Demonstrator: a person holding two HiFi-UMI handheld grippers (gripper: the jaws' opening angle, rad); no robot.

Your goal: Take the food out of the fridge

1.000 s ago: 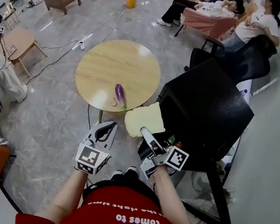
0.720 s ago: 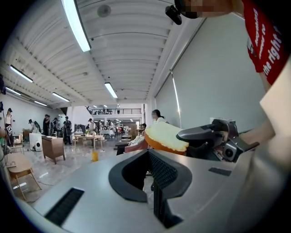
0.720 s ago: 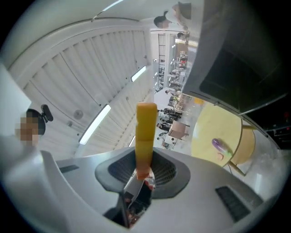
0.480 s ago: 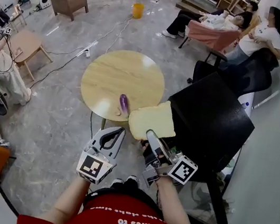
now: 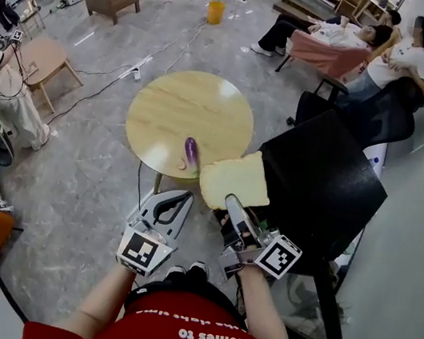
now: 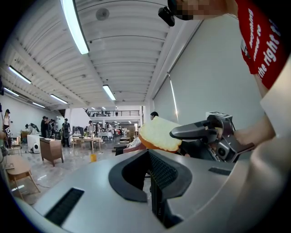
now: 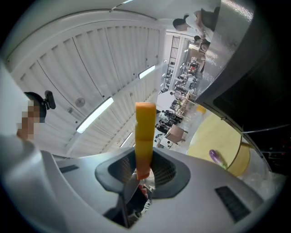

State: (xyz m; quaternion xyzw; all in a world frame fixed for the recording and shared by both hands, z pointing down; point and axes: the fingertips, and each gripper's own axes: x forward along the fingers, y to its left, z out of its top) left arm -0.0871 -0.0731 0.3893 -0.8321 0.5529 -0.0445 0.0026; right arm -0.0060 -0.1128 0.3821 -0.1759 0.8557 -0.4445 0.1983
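Grey polished floor [image 5: 85,175] fills the head view. At upper centre is a round pale wooden table [image 5: 193,108], with a purple eggplant [image 5: 190,153] near its lower edge. At centre, my right gripper [image 5: 233,206] clamps a pale yellow slice of bread with an orange crust [image 5: 235,178], held in the air beside the black fridge [image 5: 320,180] at right. My left gripper [image 5: 181,200], lower left of the bread, has its jaws together on nothing.

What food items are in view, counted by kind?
Bread slice: 1, held in the right gripper
Eggplant: 1, on the round table
Total: 2
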